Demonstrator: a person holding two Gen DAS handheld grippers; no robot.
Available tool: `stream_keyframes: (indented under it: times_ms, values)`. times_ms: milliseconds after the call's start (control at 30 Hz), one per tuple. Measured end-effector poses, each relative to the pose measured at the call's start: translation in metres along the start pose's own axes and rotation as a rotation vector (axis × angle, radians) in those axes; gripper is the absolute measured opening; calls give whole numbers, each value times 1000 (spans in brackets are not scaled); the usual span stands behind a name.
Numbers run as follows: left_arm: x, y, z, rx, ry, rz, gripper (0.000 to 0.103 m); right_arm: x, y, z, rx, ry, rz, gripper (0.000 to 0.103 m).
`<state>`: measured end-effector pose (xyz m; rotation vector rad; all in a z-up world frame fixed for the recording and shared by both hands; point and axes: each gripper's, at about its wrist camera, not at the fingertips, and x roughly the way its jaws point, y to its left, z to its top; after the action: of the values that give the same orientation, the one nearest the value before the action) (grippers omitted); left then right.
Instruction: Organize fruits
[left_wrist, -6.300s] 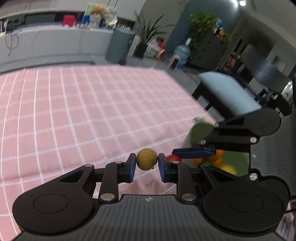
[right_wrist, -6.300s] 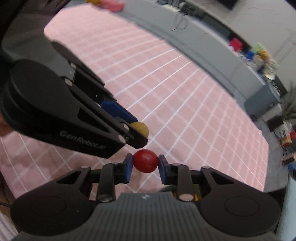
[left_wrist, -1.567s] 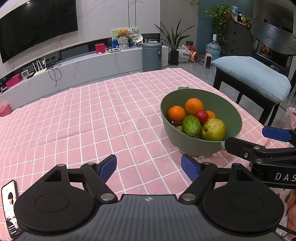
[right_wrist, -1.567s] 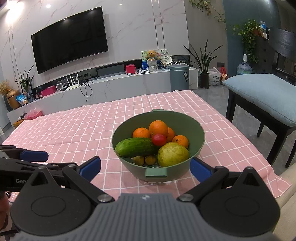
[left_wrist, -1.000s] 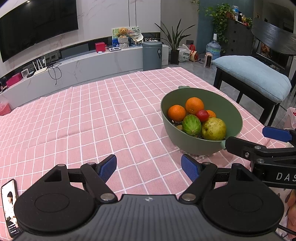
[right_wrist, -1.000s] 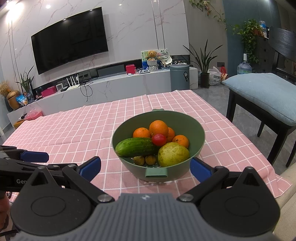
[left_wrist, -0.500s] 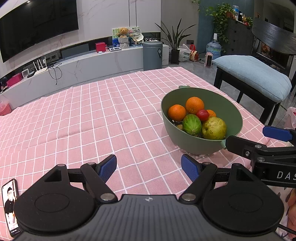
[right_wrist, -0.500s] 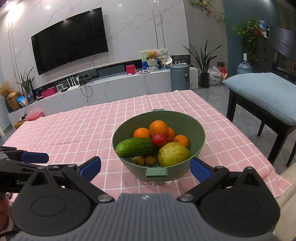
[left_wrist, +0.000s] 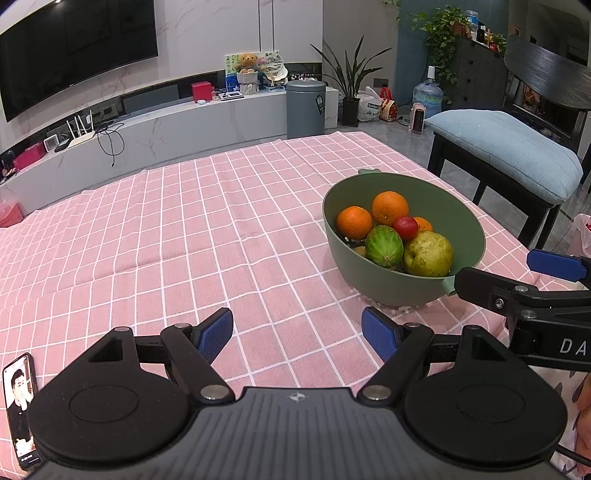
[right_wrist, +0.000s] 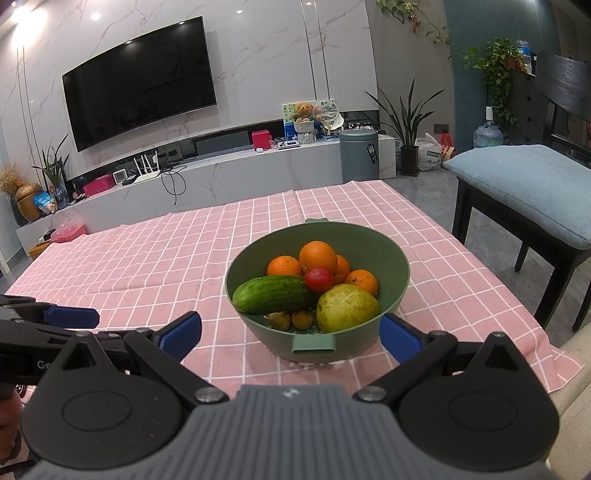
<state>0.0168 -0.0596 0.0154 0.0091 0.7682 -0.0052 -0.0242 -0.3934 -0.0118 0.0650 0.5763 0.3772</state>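
A phone (left_wrist: 20, 410) at the table's near left corner was cut off by the frame edge. In the green bowl (right_wrist: 400, 275), two small brown fruits (right_wrist: 291, 319) lay half hidden under the cucumber (right_wrist: 272, 294), their kind unclear.

Fruits (right_wrist: 310, 288) in bowl (right_wrist: 397, 266) on table (right_wrist: 147, 266)
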Motion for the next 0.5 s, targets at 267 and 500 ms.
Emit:
stream_keyframes:
  times_ms: [267,500]
  values:
    - [0,1,-1,-1,2,-2,93,0,0,-1,-5,4,-2,98]
    - [0,0,-1,-2,3,-3,93,-1,0,-1,-7,6,-3,98]
